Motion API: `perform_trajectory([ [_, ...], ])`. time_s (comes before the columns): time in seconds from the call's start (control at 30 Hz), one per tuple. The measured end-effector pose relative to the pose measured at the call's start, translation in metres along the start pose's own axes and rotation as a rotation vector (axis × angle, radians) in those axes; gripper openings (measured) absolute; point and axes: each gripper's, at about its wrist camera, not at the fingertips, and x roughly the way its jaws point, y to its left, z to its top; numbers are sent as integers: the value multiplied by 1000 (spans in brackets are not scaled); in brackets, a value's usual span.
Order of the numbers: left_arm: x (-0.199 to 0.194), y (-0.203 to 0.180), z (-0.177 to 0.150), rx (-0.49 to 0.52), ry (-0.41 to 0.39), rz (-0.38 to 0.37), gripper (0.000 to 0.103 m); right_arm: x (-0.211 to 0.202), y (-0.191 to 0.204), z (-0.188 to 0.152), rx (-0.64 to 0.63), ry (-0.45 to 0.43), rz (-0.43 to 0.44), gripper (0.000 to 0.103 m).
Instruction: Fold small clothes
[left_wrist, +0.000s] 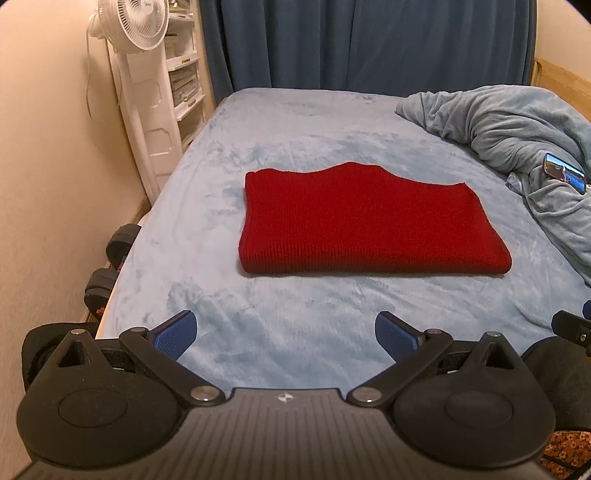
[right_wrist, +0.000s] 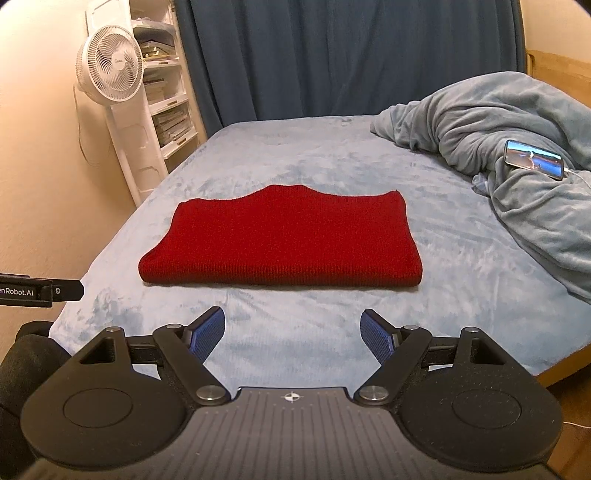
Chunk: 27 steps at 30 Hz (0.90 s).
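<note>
I'm getting warm, dim indoor light in both wrist views, yellowish on the wall. Ahead of the jaws the picture is sharp, with a soft shadow under the red knit. Fisheye bending curves the edges; corners go dark and vignetted.

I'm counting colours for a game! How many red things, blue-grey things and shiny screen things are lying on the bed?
Red: 1, the folded sweater
Blue-grey: 1, the rumpled blanket
Screen: 1, the phone on the blanket
Total: 3
</note>
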Motion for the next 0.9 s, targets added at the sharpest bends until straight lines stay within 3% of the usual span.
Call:
perform_trajectory([
  [0.9, 56, -8, 28, 24, 95, 45, 103, 64, -27, 9, 135, 123, 2, 82],
])
